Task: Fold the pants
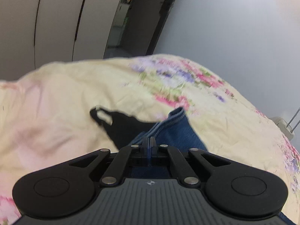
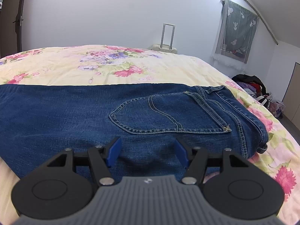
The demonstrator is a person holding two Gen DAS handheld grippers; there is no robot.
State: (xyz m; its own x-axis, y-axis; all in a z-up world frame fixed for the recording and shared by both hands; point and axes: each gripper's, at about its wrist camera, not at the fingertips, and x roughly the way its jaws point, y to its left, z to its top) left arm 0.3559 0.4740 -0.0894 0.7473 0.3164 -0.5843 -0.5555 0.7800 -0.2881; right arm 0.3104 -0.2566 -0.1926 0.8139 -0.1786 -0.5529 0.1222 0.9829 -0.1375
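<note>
Blue denim pants (image 2: 75, 116) lie flat across a floral bedspread (image 2: 112, 65), back pocket (image 2: 161, 114) up and waistband at the right. My right gripper (image 2: 147, 151) hovers low over the seat just below the pocket, open, with only flat denim under its blue pads (image 2: 114, 150). In the left wrist view a narrow part of the pants (image 1: 174, 133) with a hem at its far end runs up to my left gripper (image 1: 149, 140). That gripper's fingers are pressed together, and the denim edge seams end right at their tips.
A dark shape (image 1: 116, 123) lies on the bedspread (image 1: 93, 86) left of the denim; I cannot tell what it is. Beyond the bed stand a wardrobe (image 1: 56, 18) and a doorway (image 1: 131, 18). A suitcase (image 2: 165, 46) and a pile of bags (image 2: 253, 88) sit past the far side.
</note>
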